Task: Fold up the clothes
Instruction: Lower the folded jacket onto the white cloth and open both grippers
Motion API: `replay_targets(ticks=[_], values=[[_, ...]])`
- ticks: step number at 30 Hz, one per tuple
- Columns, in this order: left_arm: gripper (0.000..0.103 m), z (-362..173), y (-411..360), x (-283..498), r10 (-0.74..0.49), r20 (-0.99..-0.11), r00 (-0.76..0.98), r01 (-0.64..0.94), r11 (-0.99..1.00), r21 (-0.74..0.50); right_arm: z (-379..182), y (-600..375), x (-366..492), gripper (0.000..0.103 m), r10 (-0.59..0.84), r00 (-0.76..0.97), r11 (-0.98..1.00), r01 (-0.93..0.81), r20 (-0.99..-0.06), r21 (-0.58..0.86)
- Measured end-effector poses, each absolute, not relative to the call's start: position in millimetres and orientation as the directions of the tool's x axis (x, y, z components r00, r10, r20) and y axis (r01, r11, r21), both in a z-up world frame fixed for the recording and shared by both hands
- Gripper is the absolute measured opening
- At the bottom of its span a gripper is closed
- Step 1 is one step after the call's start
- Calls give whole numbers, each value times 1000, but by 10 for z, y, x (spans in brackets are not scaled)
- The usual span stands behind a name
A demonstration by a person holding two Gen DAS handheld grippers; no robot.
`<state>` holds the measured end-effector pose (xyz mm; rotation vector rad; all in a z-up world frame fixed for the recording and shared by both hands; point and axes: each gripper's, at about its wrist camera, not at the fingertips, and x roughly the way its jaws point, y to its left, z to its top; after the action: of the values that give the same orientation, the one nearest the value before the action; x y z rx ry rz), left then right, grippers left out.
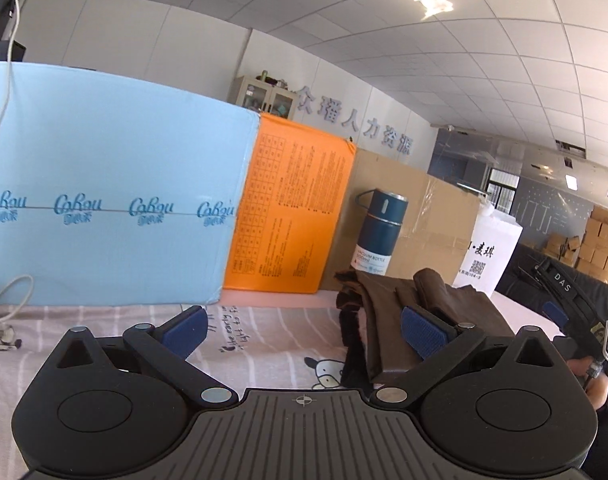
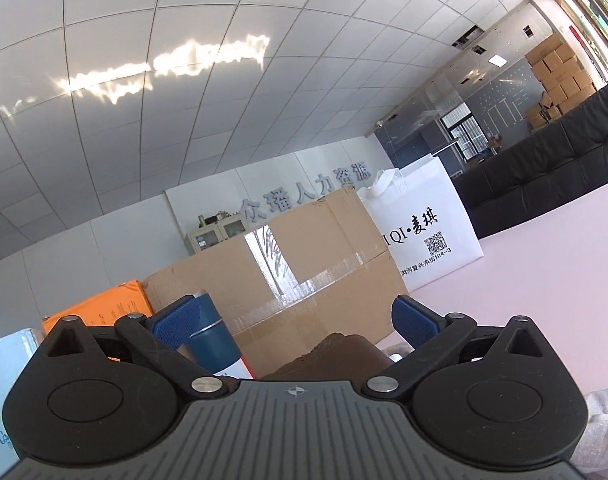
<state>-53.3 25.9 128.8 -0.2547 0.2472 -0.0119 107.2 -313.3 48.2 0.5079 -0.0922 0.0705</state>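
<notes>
A: Two grippers, both empty. Left gripper (image 1: 304,330) has its jaws spread as wide as they go, nothing between the blue pads. Right gripper (image 2: 293,322) the same.

B: Garment?

A: Brown folded fabric garment (image 1: 408,312) sits on the pink cartoon-print bedsheet (image 1: 263,340), at about 2 o'clock from the left gripper, just in front of the navy cylindrical vacuum bottle (image 1: 378,236). In the right wrist view only its top edge shows, at 6 o'clock under the jaws.

B: Stage?

A: Looks like a fold is already laid; probably regrasp or finish. A raised lump sits on top of it.

B: Tips?

A: Come in low, pinch one layer at an edge, both sides level, then flatten that lump.
</notes>
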Motion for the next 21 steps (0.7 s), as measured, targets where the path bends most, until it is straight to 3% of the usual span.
replay_targets(ticks=[4,10,14,21], values=[[103,1460,347,-802,-79,-207,975,28,971,-239,686,-2985,571,103,66,991,864,-115,117,490],[103,1642,499,-1275,-164,-85,983,147,972,-186,1143,-2438,-332,103,99,977,951,-149,191,272],[103,1763,673,-1490,-201,-22,979,191,957,-220,1488,-1960,-874,103,75,971,986,-105,226,126],[103,1841,812,-1548,-255,-19,967,237,920,-311,1698,-1340,-1548,103,78,971,996,-87,225,31]])
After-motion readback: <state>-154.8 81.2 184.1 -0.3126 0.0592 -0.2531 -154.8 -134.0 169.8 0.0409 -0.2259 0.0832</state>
